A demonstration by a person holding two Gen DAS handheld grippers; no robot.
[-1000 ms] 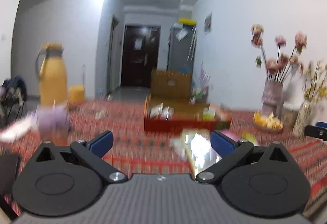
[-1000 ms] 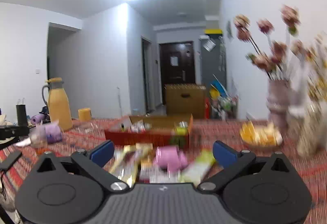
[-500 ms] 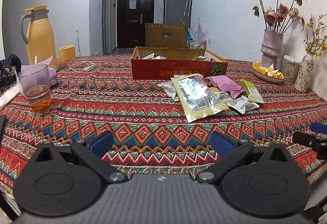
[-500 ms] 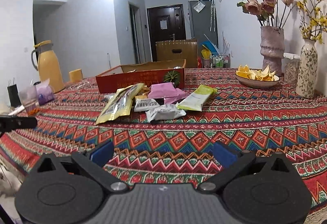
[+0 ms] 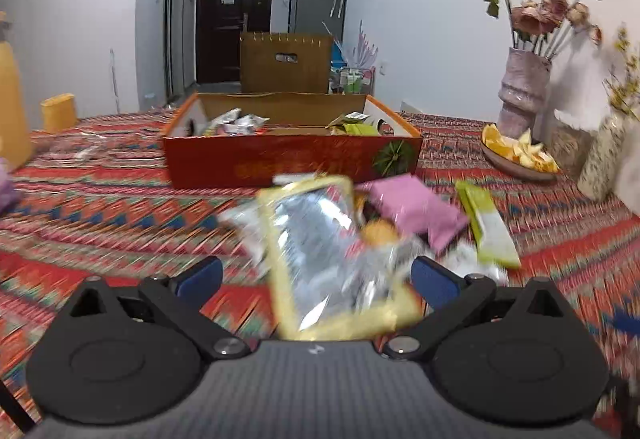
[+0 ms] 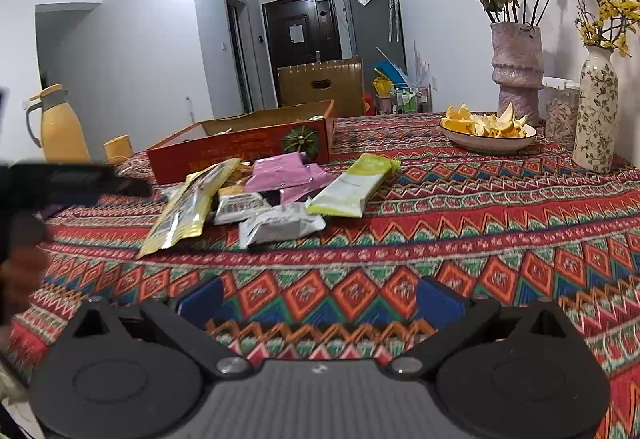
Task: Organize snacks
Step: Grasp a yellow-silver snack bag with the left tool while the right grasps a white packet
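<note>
I have my left tool (image 5: 316, 275) spread wide, nothing between its blue pads, low over the desk (image 5: 100, 215) with its red zigzag-patterned cloth. Directly ahead, and nearly between the pads, lies the large silver foil snack packet with a yellow border (image 5: 332, 259); this view is blurred, so I cannot tell whether either pad touches it. Its long axis runs away from me, roughly along the tool's line of sight, so the pads would close across its narrow width. Just to its right sit the pink pouch (image 5: 416, 211) and the long lime-green bar wrapper (image 5: 488, 227), and beyond them the shallow red cardboard tray (image 5: 292, 159), already holding a few wrappers.

My right tool (image 6: 320, 303) is also spread and empty, over bare cloth, well back from the snack pile. From that side I see the small white wrapper (image 6: 280, 225) nearest it.

The left tool is plainly the nearer one, so I judge the foil packet to be its pick, destined for the tray straight behind it.
</note>
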